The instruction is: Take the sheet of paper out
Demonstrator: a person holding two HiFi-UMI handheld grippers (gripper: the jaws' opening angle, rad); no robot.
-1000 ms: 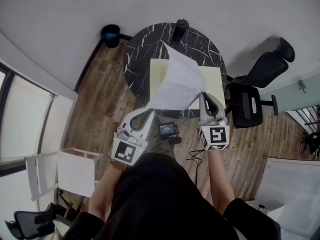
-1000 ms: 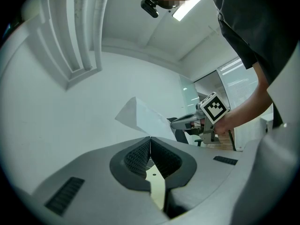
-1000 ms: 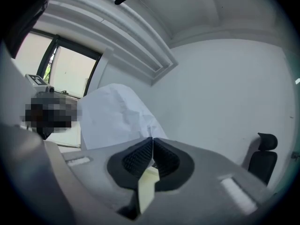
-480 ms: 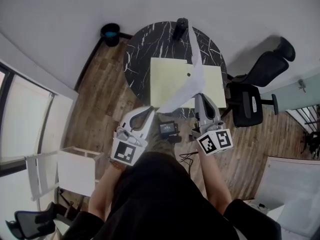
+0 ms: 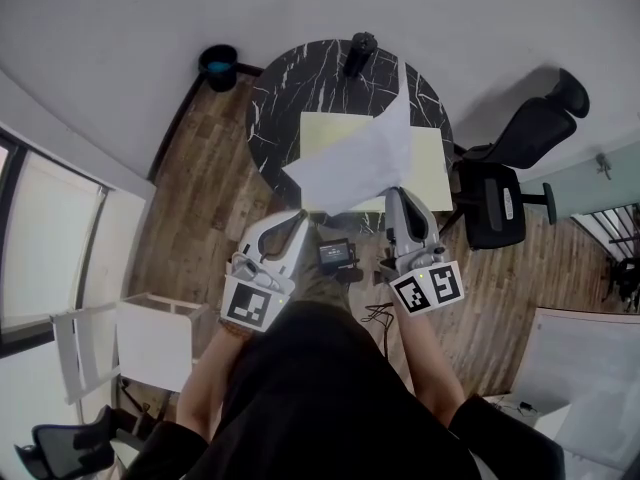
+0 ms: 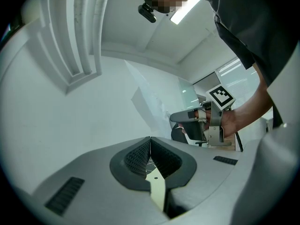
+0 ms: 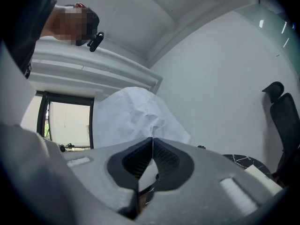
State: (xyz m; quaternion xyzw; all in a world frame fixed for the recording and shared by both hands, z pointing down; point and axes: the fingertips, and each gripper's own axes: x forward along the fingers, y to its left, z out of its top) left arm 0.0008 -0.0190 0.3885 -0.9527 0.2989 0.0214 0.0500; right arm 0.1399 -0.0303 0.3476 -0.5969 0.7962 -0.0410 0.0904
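Observation:
A white sheet of paper (image 5: 352,158) hangs in the air, spread above a pale yellow folder (image 5: 432,168) that lies on the round black marble table (image 5: 290,88). My right gripper (image 5: 396,197) is shut on the sheet's near edge; in the right gripper view the creased paper (image 7: 131,116) rises just behind the closed jaws (image 7: 152,139). My left gripper (image 5: 298,221) sits at the folder's near left corner, shut, with a pale yellow strip pinched between its jaws (image 6: 150,139). In the left gripper view the sheet (image 6: 150,102) and the right gripper (image 6: 187,117) show beyond.
A black cylinder (image 5: 360,54) stands at the table's far edge. A black bin (image 5: 218,68) sits on the wood floor at the back left. A black office chair (image 5: 505,198) stands to the table's right, and a white stool (image 5: 150,340) at the near left.
The sheet, edge-on and pointing away half a second ago, has swung down and left, spreading over the folder. The right gripper has drawn slightly nearer. The left gripper has not moved.

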